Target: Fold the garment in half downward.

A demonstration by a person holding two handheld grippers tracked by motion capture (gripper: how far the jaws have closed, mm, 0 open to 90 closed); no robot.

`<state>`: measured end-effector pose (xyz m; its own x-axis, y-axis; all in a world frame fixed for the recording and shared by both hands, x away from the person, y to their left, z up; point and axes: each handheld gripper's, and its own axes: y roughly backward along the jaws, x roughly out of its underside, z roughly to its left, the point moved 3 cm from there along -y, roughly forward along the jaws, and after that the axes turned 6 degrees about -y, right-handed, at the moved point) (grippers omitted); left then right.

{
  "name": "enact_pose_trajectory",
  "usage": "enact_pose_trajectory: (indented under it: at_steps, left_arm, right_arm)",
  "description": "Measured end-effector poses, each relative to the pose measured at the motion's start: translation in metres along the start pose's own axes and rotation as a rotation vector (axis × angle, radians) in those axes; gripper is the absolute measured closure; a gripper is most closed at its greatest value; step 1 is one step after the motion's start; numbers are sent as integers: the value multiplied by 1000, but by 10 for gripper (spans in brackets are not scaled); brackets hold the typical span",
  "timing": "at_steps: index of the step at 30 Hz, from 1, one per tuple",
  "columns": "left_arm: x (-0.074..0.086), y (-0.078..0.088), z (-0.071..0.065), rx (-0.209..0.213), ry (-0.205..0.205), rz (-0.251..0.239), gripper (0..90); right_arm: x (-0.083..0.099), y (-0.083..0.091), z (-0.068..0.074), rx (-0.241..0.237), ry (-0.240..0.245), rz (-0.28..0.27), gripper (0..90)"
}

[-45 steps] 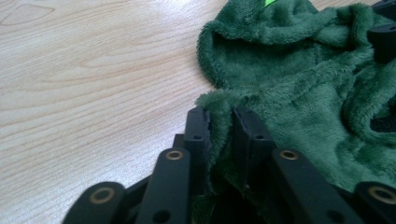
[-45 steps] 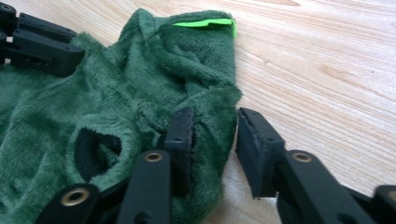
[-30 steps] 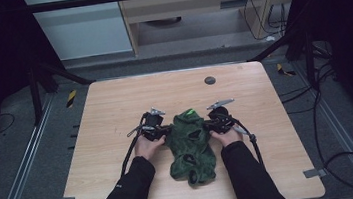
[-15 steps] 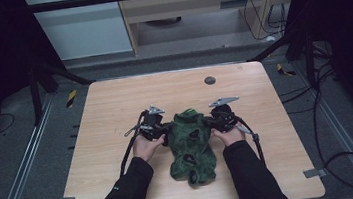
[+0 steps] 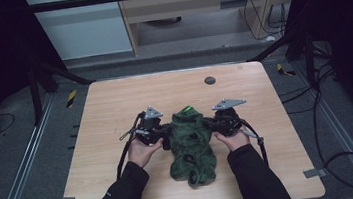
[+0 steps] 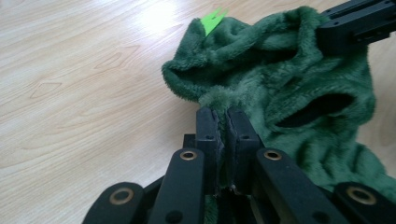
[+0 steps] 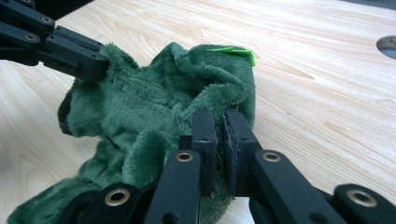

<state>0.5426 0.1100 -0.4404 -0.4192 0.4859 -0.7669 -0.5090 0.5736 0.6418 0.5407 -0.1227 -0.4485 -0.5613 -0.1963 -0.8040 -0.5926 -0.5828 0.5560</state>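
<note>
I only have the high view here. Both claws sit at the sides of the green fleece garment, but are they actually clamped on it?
Observer: Yes for the left claw: its jaws are shut on a fold of the green fleece garment.
Operator: And the right one?
Observer: The right claw is shut too, with fleece pinched between its jaws at the garment's edge.
Operator: What is that bright spot at the top?
Observer: A small bright green tag sticking out of the fabric.
Operator: Is the far end lifted?
Observer: The bunched upper part stands up off the wooden table.
</note>
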Motion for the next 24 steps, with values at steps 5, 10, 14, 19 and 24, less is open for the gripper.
enact_pose_trajectory:
  at_steps: [5,10,14,19,24]
  left_arm:
    - [1,10,-7,8,-25,-6,847]
    - [3,18,-11,12,-28,-17,847]
    - [9,25,-18,21,-42,-11,846]
    - [18,29,-24,30,-52,-5,846]
    - [25,32,-30,43,-49,-5,845]
  right_arm:
    - [2,6,5,-15,25,-11,842]
    - [4,11,8,-22,35,-19,842]
    - [10,16,12,-31,45,-19,842]
    - [18,22,15,-41,56,-13,842]
    - [24,26,20,-51,63,-10,842]
